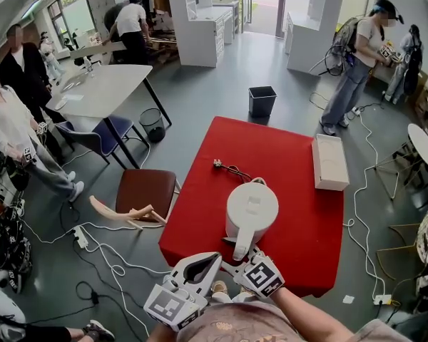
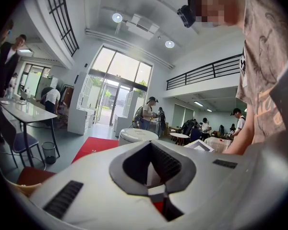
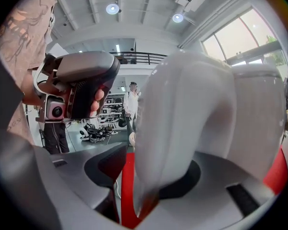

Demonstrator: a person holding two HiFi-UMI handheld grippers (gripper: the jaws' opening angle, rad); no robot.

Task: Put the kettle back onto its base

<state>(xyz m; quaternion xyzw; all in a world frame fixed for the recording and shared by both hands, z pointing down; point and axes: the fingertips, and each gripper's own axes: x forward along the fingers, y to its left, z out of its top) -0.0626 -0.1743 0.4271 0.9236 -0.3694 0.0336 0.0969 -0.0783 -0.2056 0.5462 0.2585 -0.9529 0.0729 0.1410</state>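
Note:
The white kettle [image 1: 251, 209] stands upright in the middle of the red table [image 1: 299, 226], its handle [image 1: 242, 246] pointing at me. A black cord with a plug [image 1: 225, 167] runs to its foot; I cannot see a base under it. My right gripper [image 1: 241, 255] is open around the handle [image 3: 182, 128]: one jaw lies against it, the other stands off with red cloth showing in the gap [image 3: 149, 176]. My left gripper [image 1: 215, 260] hangs beside it at the table's near edge, shut and empty [image 2: 151, 145]. The kettle's lid [image 2: 137, 135] shows just beyond it.
A long white box [image 1: 330, 161] lies at the table's right edge. A brown chair [image 1: 146, 191] stands left of the table, a dark bin [image 1: 262, 100] behind it, a white table [image 1: 103, 90] with people at far left. Cables cross the floor on both sides.

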